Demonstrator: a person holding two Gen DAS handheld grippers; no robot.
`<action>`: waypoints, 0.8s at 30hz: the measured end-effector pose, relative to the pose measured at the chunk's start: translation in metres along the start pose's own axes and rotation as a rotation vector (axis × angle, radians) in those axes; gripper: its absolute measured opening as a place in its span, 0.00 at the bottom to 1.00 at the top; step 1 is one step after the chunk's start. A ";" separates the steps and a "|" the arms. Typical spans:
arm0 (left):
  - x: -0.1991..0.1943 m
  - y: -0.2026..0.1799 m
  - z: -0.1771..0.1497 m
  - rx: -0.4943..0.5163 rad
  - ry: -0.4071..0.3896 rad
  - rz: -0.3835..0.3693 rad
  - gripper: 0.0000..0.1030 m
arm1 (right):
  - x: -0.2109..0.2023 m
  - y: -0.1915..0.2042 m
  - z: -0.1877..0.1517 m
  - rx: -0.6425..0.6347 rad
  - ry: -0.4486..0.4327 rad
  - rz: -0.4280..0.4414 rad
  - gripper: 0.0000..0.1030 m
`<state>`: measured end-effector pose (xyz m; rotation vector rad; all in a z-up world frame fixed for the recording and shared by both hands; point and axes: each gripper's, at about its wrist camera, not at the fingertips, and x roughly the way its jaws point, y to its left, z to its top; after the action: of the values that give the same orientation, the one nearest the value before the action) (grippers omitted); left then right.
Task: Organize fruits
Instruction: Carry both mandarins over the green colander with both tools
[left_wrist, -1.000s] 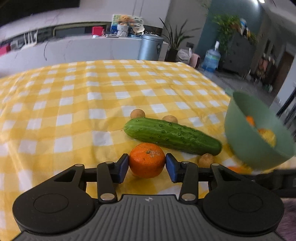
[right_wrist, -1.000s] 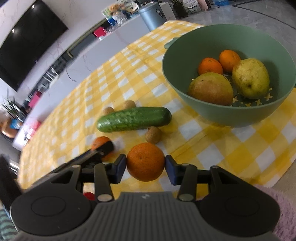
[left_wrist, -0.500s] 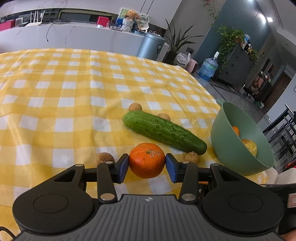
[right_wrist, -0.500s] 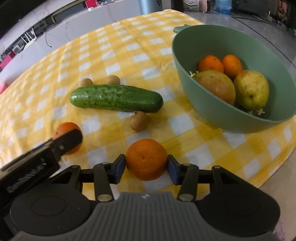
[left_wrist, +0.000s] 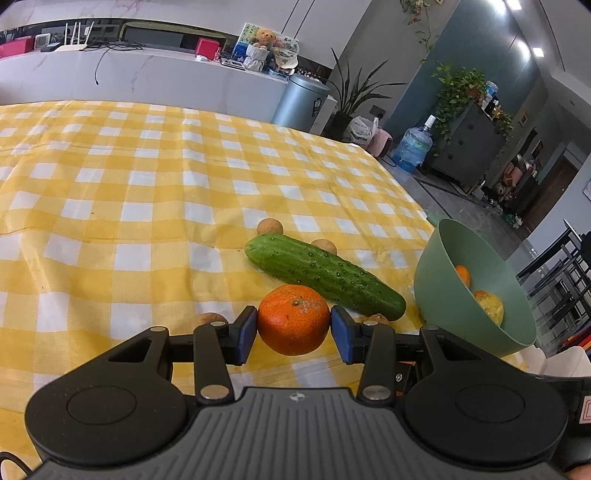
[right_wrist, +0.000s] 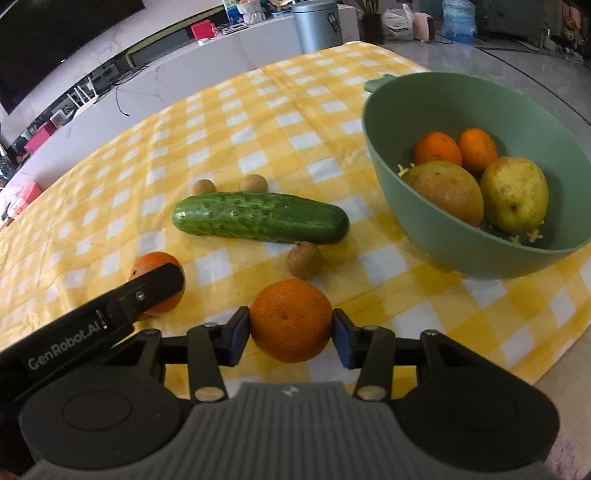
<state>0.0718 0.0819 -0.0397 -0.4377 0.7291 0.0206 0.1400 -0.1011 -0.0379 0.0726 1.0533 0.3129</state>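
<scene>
The left gripper (left_wrist: 293, 330) is a matte black plastic tool with a grey ribbed housing at its centre that bears a small round emblem, flanked by two broad black discs with recessed circles. Slim black linkage bars with silver rivets run forward to two fingers faced with dark blue rectangular pads (left_wrist: 246, 335). The right gripper (right_wrist: 291, 334) has the same build. In the right wrist view, the left gripper's black finger carries white "GenRobot.AI" lettering and a small screw.
</scene>
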 end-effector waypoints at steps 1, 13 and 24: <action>-0.001 0.000 0.001 0.001 -0.002 0.000 0.48 | 0.000 0.000 0.000 0.002 -0.003 0.003 0.43; -0.023 -0.012 0.002 0.023 -0.061 0.018 0.48 | -0.020 -0.009 -0.003 0.045 -0.107 0.095 0.43; -0.064 -0.020 0.012 0.016 -0.142 0.031 0.48 | -0.053 -0.030 -0.007 0.142 -0.213 0.240 0.43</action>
<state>0.0349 0.0770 0.0173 -0.4051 0.5959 0.0746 0.1164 -0.1455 -0.0027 0.3549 0.8550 0.4370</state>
